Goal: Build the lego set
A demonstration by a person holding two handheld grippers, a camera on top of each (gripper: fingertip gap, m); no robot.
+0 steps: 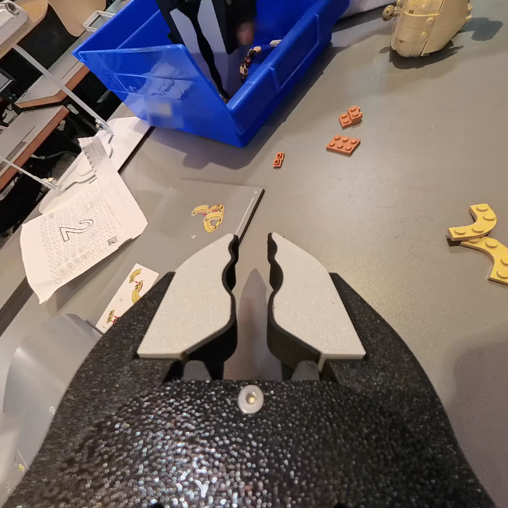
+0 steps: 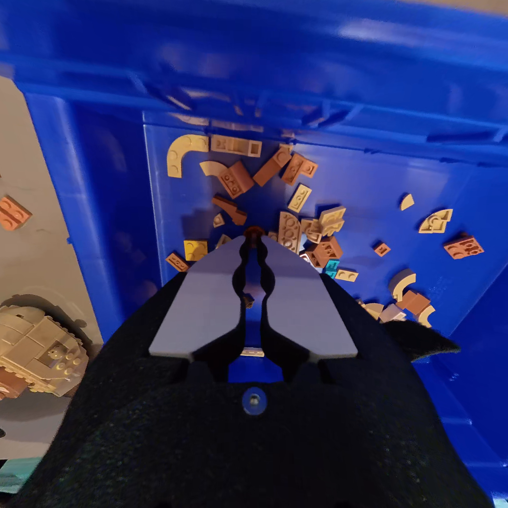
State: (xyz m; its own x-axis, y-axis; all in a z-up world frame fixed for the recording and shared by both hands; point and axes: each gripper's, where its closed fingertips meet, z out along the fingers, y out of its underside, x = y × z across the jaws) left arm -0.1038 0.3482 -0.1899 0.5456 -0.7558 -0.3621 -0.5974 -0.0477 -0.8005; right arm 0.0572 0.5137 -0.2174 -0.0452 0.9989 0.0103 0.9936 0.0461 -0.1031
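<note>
My left gripper (image 1: 253, 236) is open and empty, held low over the grey table (image 1: 357, 247) at the edge of the open instruction booklet (image 1: 217, 214). My right gripper (image 2: 253, 237) is inside the blue bin (image 2: 357, 68), shut on a small brown round piece (image 2: 253, 231) at its fingertips. Several loose tan and brown lego pieces (image 2: 291, 231) lie on the bin floor around it. In the left wrist view the right gripper (image 1: 223, 92) reaches down into the blue bin (image 1: 255, 110). Two joined yellow curved plates (image 1: 478, 236) lie on the table to the right.
Three brown plates (image 1: 343, 144) lie on the table near the bin. A built tan lego model (image 1: 423, 24) stands at the far right; it also shows in the right wrist view (image 2: 35, 354). A white paper bag (image 1: 77, 242) and an instruction strip (image 1: 132, 291) lie on the left. The grippers' ends are close to 25 cm from one another.
</note>
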